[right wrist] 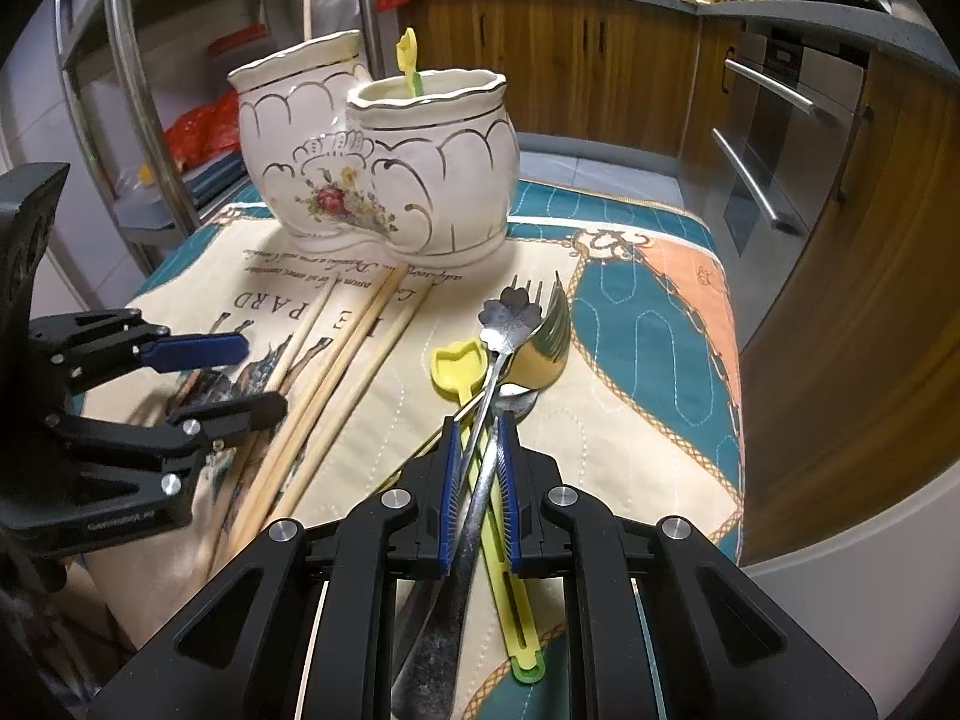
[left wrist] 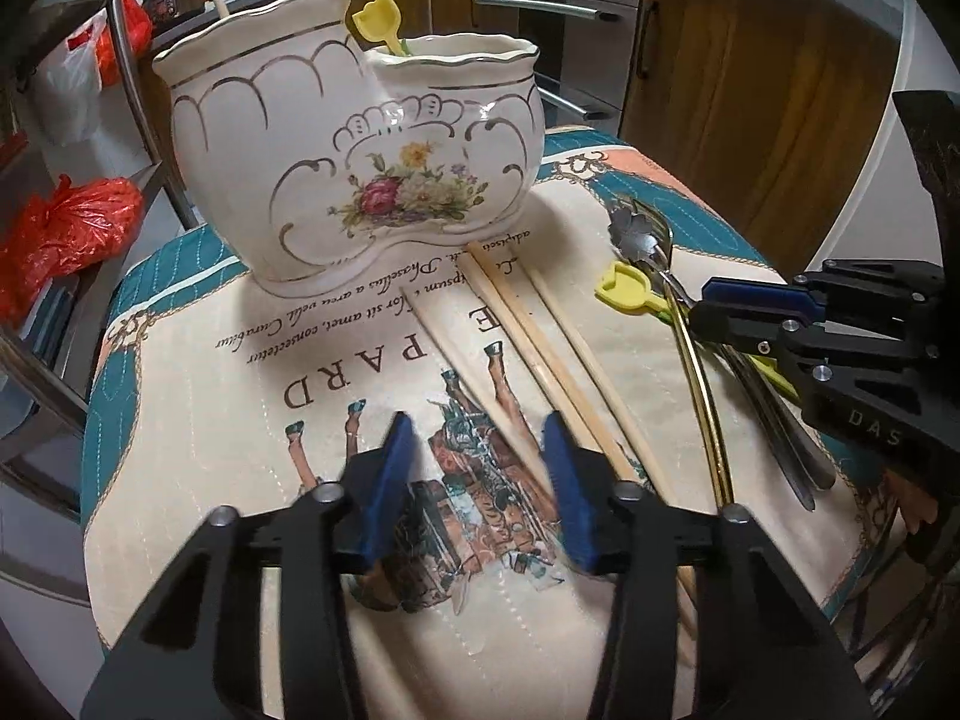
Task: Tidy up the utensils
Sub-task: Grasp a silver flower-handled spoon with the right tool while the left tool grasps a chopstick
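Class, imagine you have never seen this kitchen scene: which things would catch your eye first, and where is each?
The white floral ceramic holder with two compartments stands at the far end of the printed cloth, a yellow spoon sticking out of it. Wooden chopsticks lie in front of it, and the right gripper is clamped on a bundle of cutlery beside them.

Dim indoor light is casting soft shadows; fisheye bending is warping the edges, and near parts are blurring.
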